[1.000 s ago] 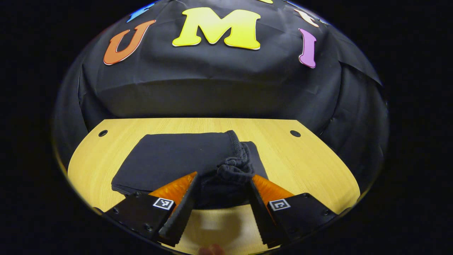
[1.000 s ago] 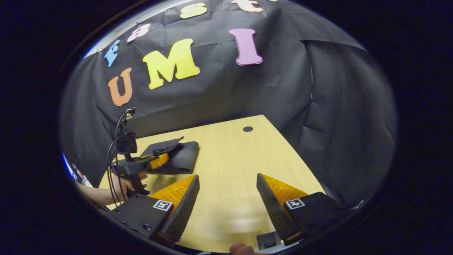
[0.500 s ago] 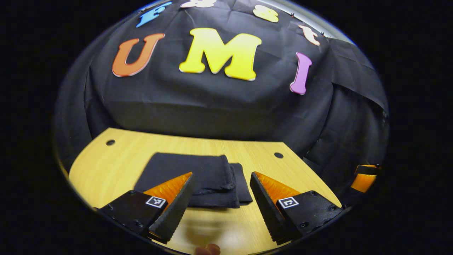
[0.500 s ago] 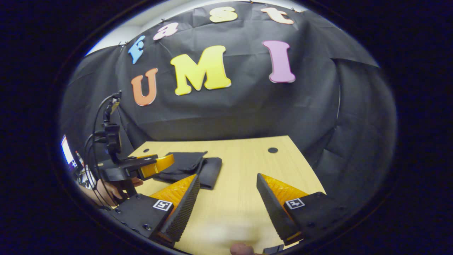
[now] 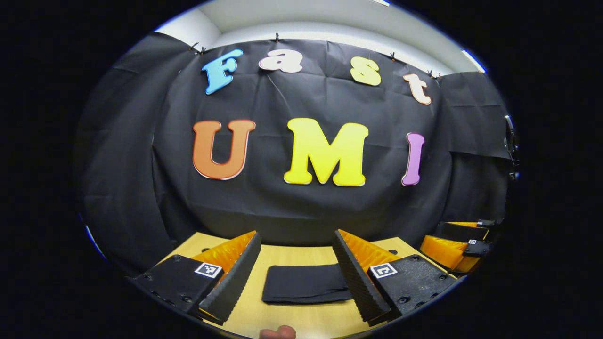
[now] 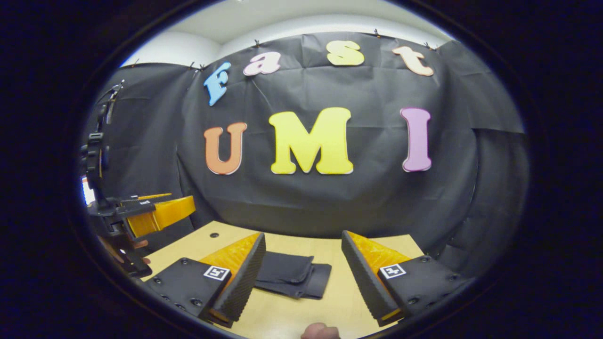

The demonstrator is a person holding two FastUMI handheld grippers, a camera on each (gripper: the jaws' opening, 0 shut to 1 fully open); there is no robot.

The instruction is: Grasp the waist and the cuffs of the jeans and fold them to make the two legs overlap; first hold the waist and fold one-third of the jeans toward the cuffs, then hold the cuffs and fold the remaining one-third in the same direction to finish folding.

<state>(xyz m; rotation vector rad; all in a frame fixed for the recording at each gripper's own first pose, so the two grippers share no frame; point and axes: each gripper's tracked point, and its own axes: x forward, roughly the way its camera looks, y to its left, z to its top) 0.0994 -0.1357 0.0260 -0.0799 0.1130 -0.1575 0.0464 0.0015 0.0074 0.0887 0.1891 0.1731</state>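
Observation:
The dark jeans (image 5: 305,284) lie folded into a flat rectangular stack on the wooden table (image 5: 292,320). In the left gripper view my left gripper (image 5: 297,278) is open, raised well back from the stack, nothing between its fingers. The right gripper view has the folded jeans (image 6: 293,278) lower left of centre, and my right gripper (image 6: 304,278) hangs open and apart from them. The left gripper (image 6: 155,214) appears at that view's left edge, held by a hand (image 6: 123,249). The right gripper (image 5: 459,245) appears at the right edge of the left gripper view.
The wooden table (image 6: 330,306) ends at the black cloth wall behind. A small round hole (image 6: 214,234) sits in the tabletop near its back left corner. Cables run up from the left gripper's mount at the left edge of the right gripper view.
Both grippers have lifted and tilted up, drawing back from the jeans. The left one had the bunched cloth between its open fingers a second ago; the stack now lies flat and untouched.

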